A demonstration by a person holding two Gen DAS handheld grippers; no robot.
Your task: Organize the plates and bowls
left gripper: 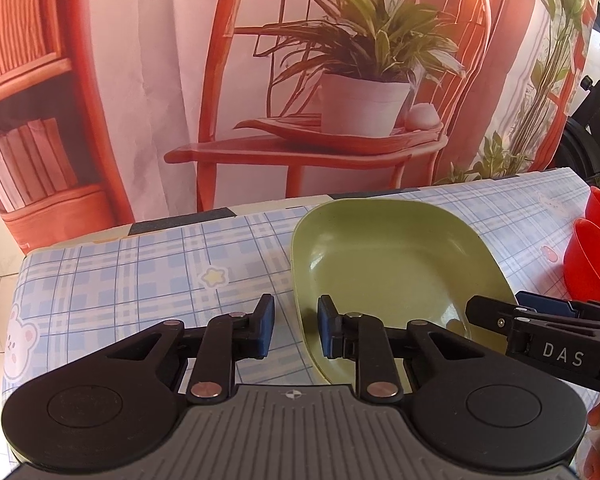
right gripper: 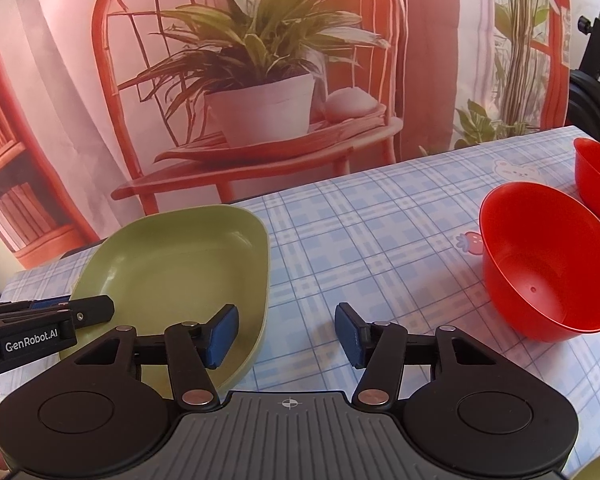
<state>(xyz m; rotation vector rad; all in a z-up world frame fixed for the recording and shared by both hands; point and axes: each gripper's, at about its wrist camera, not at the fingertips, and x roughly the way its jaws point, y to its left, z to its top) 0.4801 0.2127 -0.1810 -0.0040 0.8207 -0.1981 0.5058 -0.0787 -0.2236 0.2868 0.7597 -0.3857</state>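
Note:
A green squarish plate [left gripper: 392,272] lies on the checked tablecloth; it also shows in the right wrist view [right gripper: 180,268]. My left gripper [left gripper: 296,330] is open, its jaws straddling the plate's near left rim with nothing clamped. My right gripper [right gripper: 286,338] is open and empty, its left finger over the plate's right rim, its right finger over bare cloth. Two red bowls stand to the right: a near one [right gripper: 548,268] and a far one [right gripper: 598,178]. The red bowls also show at the right edge of the left wrist view [left gripper: 592,256].
The table [right gripper: 380,220] has a blue checked cloth with cartoon prints. A printed backdrop of a red chair and potted plant [right gripper: 260,80] hangs behind the far edge. The table's left edge [left gripper: 20,280] is close. Black equipment [right gripper: 596,64] stands at far right.

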